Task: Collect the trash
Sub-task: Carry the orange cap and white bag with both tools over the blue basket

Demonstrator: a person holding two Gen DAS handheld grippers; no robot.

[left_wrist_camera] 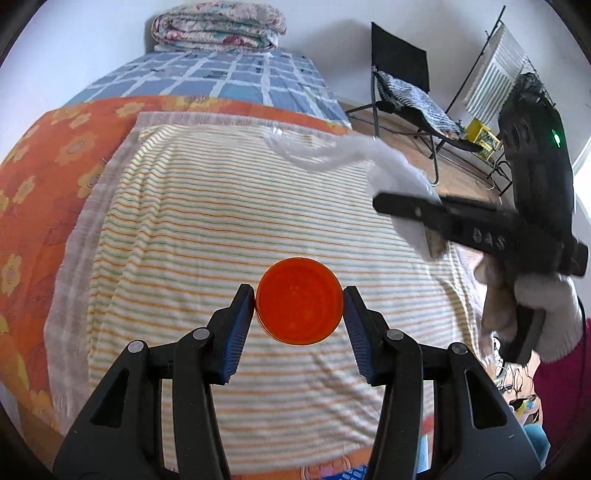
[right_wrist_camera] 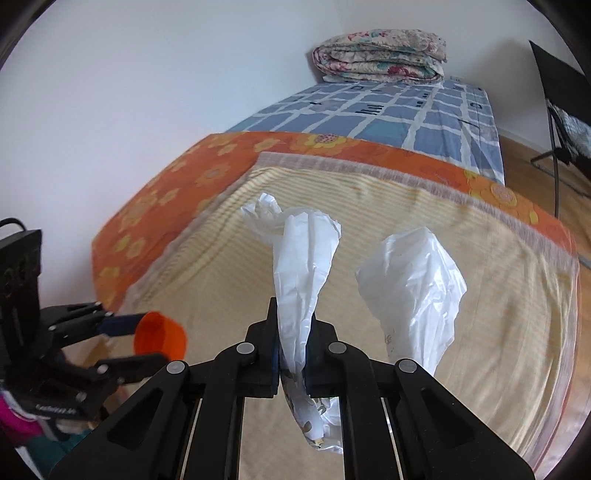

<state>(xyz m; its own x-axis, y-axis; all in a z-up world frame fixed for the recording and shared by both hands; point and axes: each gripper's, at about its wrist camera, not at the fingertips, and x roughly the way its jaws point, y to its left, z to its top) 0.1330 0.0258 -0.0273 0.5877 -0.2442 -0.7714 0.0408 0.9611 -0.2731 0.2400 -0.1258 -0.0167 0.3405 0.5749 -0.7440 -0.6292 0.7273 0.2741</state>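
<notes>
Only right view shows crumpled white bag [right_wrist_camera: 301, 280] pinched between right gripper [right_wrist_camera: 293, 354] fingers; left gripper [left_wrist_camera: 299, 314] pinches orange cup [left_wrist_camera: 299, 301].

Home bedroom, bed [left_wrist_camera: 236, 77], folded quilt [left_wrist_camera: 219, 26], folding chair [left_wrist_camera: 402, 85]

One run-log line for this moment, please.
left claw: shut on orange plastic cup | right claw: shut on white plastic bag | both above striped towel

Black gripper [left_wrist_camera: 299, 314] with blue pads, white knit glove [left_wrist_camera: 550, 314], magenta sleeve [left_wrist_camera: 565, 387]
</notes>
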